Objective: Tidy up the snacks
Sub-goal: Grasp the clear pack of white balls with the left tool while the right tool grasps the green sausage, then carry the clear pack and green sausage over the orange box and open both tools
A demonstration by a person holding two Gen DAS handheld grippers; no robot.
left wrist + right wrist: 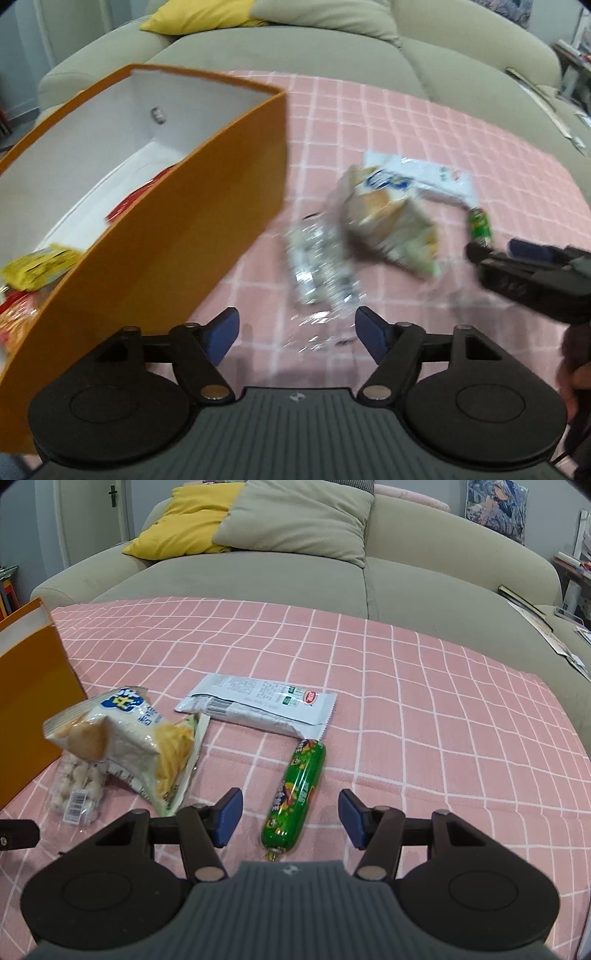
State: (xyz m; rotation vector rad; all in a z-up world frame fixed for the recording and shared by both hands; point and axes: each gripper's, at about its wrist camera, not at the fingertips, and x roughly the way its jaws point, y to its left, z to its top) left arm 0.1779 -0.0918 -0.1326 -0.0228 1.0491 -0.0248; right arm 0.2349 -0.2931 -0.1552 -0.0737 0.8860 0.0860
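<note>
The orange box (155,236) stands at the left edge of the pink checked cloth (424,709), open at the top, with red and yellow packets already lying on its white floor. The left gripper (295,332) hangs just to the right of the box wall, jaws released and holding nothing; ahead of it lies a clear bag of small pale balls (77,786), and partly on top of that a puffed chip bag (129,738). Further right a flat white wrapper (258,705) lies crosswise toward the far side of the cloth. Right of these, the green sausage stick (295,794) is the piece the next move seems to turn on: its long axis runs away from the right gripper (290,819), the near end between the spread blue pads, which stand clear of it on both sides, so nothing is grasped. The right hand is plainly the nearer one. Closing across the stick's narrow width should work; the wrapper touching its far end might be dragged along.
</note>
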